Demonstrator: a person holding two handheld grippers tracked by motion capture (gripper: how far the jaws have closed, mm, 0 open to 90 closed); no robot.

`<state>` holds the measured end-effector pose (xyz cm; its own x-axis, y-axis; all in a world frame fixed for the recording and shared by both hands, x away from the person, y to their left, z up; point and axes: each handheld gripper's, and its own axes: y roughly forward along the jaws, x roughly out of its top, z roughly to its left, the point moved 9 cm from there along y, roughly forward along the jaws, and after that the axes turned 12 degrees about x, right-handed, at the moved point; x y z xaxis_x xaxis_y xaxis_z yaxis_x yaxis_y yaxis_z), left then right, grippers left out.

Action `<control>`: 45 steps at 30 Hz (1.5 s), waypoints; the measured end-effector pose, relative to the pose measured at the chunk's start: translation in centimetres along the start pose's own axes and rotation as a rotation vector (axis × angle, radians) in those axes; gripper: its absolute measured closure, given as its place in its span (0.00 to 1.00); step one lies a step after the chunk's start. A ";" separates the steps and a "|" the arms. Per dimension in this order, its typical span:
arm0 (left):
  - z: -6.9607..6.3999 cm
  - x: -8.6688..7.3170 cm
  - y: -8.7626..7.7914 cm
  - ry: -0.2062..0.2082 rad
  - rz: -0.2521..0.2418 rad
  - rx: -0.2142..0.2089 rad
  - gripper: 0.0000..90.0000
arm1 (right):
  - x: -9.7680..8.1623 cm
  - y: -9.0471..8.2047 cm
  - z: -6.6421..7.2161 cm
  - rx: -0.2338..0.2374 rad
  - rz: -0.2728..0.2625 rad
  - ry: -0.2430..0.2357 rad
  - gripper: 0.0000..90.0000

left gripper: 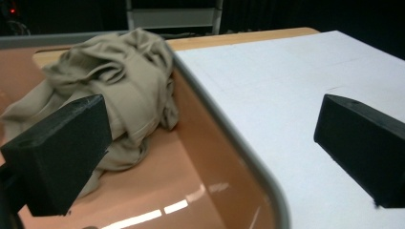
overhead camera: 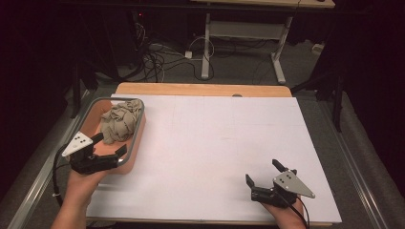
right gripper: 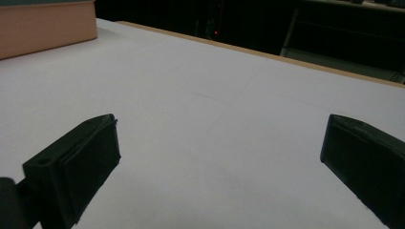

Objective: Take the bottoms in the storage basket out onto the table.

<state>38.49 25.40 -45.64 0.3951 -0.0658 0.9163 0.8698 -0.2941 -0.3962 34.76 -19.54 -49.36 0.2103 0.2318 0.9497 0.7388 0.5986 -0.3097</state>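
A crumpled beige cloth lies in a copper-coloured bin with a grey rim at the table's left. My left gripper is open at the bin's near end, straddling its right wall: one jaw is inside near the cloth, the other over the white surface. Nothing is held between them. My right gripper rests open near the front right of the table, empty, its jaws wide apart over the bare white sheet.
A white sheet covers most of the wooden table. The bin's side appears at the far left of the right gripper view. Beyond the table stand a desk frame and cables on the floor.
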 end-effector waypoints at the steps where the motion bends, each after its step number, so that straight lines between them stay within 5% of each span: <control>1: -0.3 0.3 0.1 0.004 -0.005 -0.002 0.00 | 0.1 -0.2 -0.1 -0.002 -0.010 0.006 0.01; 9: -2.1 2.0 1.7 0.020 -0.003 -0.034 0.00 | 0.1 -0.8 0.1 0.011 -0.024 0.005 0.01; 12: -2.2 2.9 2.3 0.001 0.007 -0.037 0.00 | 0.2 -0.8 0.2 0.011 -0.028 0.007 0.01; 19: -2.4 4.6 3.3 0.037 0.005 -0.034 0.00 | 0.2 -0.8 0.4 0.015 -0.027 0.002 0.01; 33: -1.3 6.3 6.1 0.058 0.047 -0.020 0.00 | -0.1 -0.7 0.5 0.015 -0.016 0.004 0.01; 45: 1.8 6.2 9.8 0.047 0.128 0.049 0.00 | -0.1 -0.8 0.4 0.011 -0.017 0.008 0.01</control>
<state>49.98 23.83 -43.95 0.4908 -0.1450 0.8591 0.8269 -0.2333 -0.5117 33.84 -19.74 -49.22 0.2029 0.2158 0.9551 0.7352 0.6107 -0.2942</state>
